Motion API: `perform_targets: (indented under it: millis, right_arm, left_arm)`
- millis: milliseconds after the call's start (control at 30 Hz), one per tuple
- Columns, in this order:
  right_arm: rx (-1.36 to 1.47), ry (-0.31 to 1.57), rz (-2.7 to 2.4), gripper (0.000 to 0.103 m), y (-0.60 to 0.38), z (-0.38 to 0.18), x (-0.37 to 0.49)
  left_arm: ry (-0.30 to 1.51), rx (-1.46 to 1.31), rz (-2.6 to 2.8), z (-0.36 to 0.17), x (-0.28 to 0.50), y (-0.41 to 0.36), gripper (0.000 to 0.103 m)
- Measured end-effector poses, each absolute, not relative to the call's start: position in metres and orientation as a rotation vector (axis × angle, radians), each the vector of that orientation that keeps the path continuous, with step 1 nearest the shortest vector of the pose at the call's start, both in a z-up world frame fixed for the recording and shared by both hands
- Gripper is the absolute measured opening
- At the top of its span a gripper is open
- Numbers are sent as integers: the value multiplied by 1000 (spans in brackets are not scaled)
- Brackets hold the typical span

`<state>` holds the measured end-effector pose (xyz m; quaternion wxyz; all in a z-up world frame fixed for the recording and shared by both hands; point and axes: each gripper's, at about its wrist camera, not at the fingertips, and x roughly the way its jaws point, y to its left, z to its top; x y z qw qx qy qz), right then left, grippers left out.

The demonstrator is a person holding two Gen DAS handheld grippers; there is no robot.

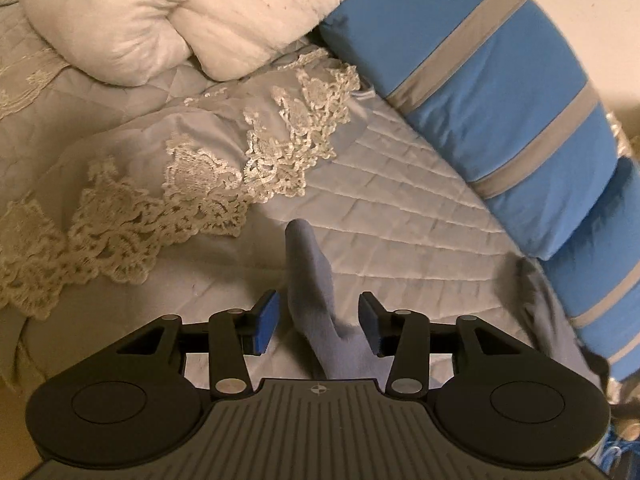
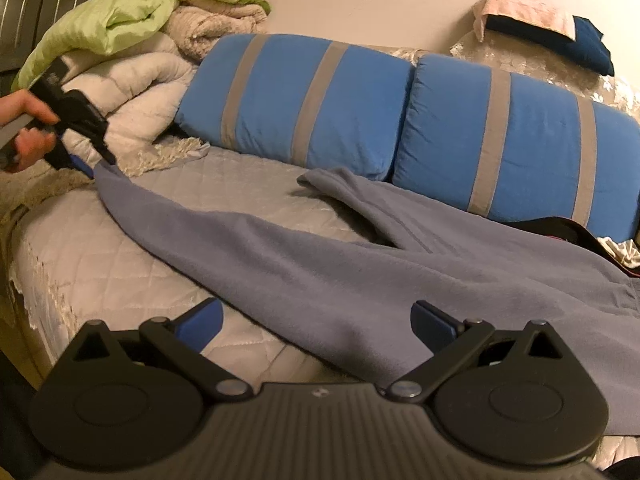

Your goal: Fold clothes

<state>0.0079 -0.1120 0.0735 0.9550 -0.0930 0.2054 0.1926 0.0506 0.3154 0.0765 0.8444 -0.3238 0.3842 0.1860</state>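
Note:
Blue-grey fleece trousers [image 2: 360, 272] lie spread across the quilted bed [image 2: 100, 264]. One leg runs left to my left gripper [image 2: 86, 164], which a hand [image 2: 28, 128] holds at the leg's end. The other leg [image 2: 340, 184] points toward the pillows. In the left wrist view, that leg end [image 1: 316, 300] rises between the fingers of my left gripper [image 1: 318, 322]. The jaws stand apart, with a gap on each side of the cloth. My right gripper [image 2: 318, 320] is wide open just above the trousers' near edge, around the thigh part.
Two blue pillows with grey stripes [image 2: 304, 100] line the far side against the wall. A white fluffy blanket [image 1: 168, 20] and a lace-edged cover [image 1: 192, 176] lie by the left gripper. A green quilt [image 2: 132, 8] tops a pile at the back left. Something black [image 2: 560, 228] lies at the right.

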Motion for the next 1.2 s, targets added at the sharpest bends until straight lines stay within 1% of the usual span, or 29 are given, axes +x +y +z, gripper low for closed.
perform_targets:
  millis: [67,167,367,467,533,567,600,633,667,700,733,767,800,1000,1100,1200]
  right_arm:
    - [-211,412,390,103,-110,71,8]
    - [-304,383,372,103,-100,67,9]
    - [-673,293,357,103,-64,46,10]
    - [-786,256,355,101,-49,38,11]
    - [-826,226,348,93,-42,37,13]
    - [-806,219,339,79,-44,42,16]
    - [-787,212,330,53,-46,47,18]
    - [-767,206,321,38,-48,52,21]
    - [-747,199,311,19,-50,57,23]
    - [-727,193,302,21,-51,62,26]
    - [-707,186,293,18,-53,67,29]
    - [-688,179,284,10,-55,72,31]
    - [-668,173,275,4,-57,77,34]
    - [-528,97,161,3,-76,111,57]
    - [-503,45,122,2,-80,119,58]
    - [-524,34,151,2,-81,118,45]
  left_arm:
    - [823,-676,376,71,58,315,3]
    - [766,-681,382,81,54,310,2]
    - [520,-674,328,130,32,297,2]
    - [449,-722,295,141,27,295,2]
    - [432,-736,283,143,28,294,2]
    - [432,-734,287,144,29,293,2]
    - [433,-733,291,144,30,293,2]
    - [439,-733,295,144,31,293,2]
    - [449,-736,305,142,33,294,2]
    - [461,-738,319,140,36,295,2]
    - [470,-736,335,139,39,296,2]
    - [478,-735,347,138,42,297,2]
    - [487,-738,353,136,46,299,2]
    - [534,-756,301,125,79,299,2]
    - [513,-726,261,126,92,295,2]
    - [450,-682,219,132,92,290,2]
